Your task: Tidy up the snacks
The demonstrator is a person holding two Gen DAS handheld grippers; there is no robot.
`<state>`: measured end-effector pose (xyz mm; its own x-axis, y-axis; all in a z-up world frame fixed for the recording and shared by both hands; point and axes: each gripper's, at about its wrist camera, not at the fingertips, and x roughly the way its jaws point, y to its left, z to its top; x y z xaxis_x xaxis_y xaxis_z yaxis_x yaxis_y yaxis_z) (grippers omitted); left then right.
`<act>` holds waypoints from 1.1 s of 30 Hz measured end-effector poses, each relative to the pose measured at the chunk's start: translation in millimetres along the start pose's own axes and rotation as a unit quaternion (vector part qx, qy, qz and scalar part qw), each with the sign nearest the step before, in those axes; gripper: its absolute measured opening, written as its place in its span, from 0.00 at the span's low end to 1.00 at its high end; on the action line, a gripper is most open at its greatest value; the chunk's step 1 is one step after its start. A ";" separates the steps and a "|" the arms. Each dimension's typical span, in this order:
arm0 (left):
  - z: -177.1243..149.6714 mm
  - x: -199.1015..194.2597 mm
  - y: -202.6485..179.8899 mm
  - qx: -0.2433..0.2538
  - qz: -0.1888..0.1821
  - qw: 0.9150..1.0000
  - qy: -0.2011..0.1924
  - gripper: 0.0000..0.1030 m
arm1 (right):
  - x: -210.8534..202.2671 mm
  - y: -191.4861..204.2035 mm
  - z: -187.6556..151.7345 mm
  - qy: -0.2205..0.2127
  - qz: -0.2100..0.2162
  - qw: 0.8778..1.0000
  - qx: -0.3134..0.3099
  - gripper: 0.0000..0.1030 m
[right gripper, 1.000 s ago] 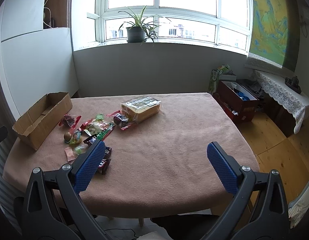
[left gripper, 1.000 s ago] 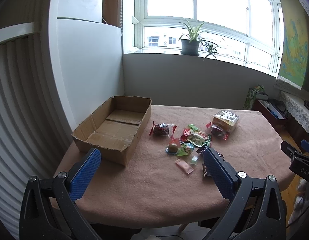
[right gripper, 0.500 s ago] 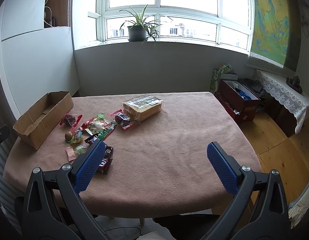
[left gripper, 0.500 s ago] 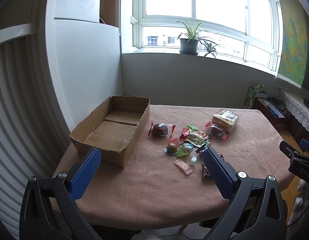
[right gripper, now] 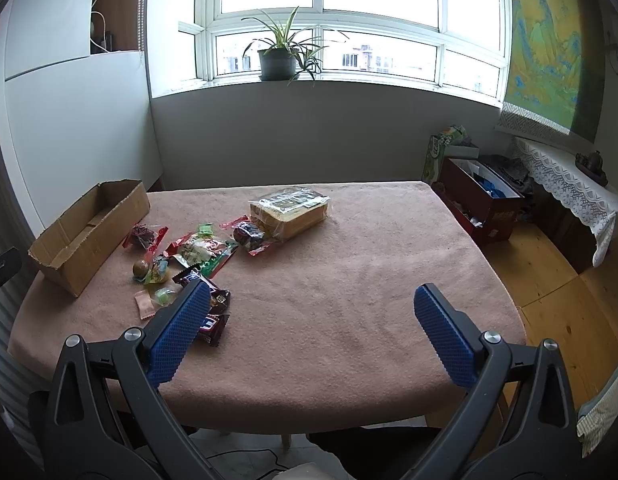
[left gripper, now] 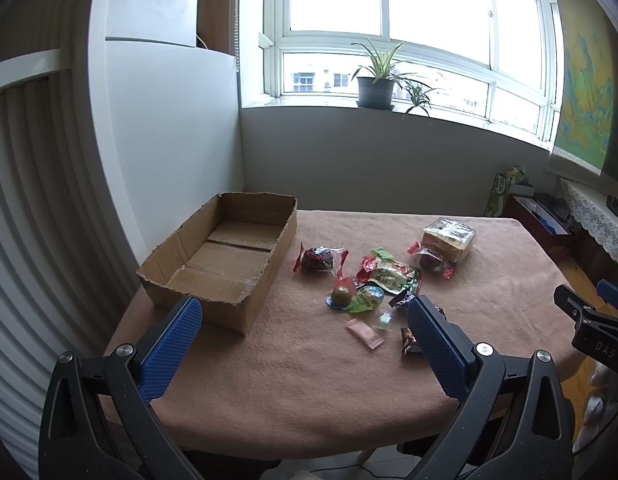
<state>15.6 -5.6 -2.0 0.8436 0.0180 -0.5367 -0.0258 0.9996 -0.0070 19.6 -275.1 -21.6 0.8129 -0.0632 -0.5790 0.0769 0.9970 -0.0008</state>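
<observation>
Both claws, left claw [left gripper: 305,326] and right claw [right gripper: 311,314], hover spread and unladen, barely shifted from a second ago; snacks [left gripper: 383,276] remain mid-worktop, cardboard box [left gripper: 225,256] at the left edge holds nothing, so sorting hasn't started.

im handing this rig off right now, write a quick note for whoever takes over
Left gripper: open, holding nothing, held above the near table edge between the box and the snack pile.
Right gripper: open, holding nothing, over the bare middle of the table.
Cardboard box: at the table's left side, nothing in it.
Snacks: all loose on the cloth to the right of the box, including the bread pack, the dark cake in a red wrapper, the pink sachet and the chocolate bars.
Done: nothing packed.
Left: every snack, presumably into the box.
</observation>
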 end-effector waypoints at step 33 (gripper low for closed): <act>-1.8 3.6 -4.4 0.004 -0.005 1.000 0.006 0.99 | 6.9 1.5 -5.1 0.015 0.005 1.000 0.000 1.00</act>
<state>17.8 -9.9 -5.4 0.8377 0.0081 -0.5461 -0.0130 0.9999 -0.0051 22.3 -273.7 -29.7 0.7963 -0.0528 -0.6026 0.0695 0.9976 0.0045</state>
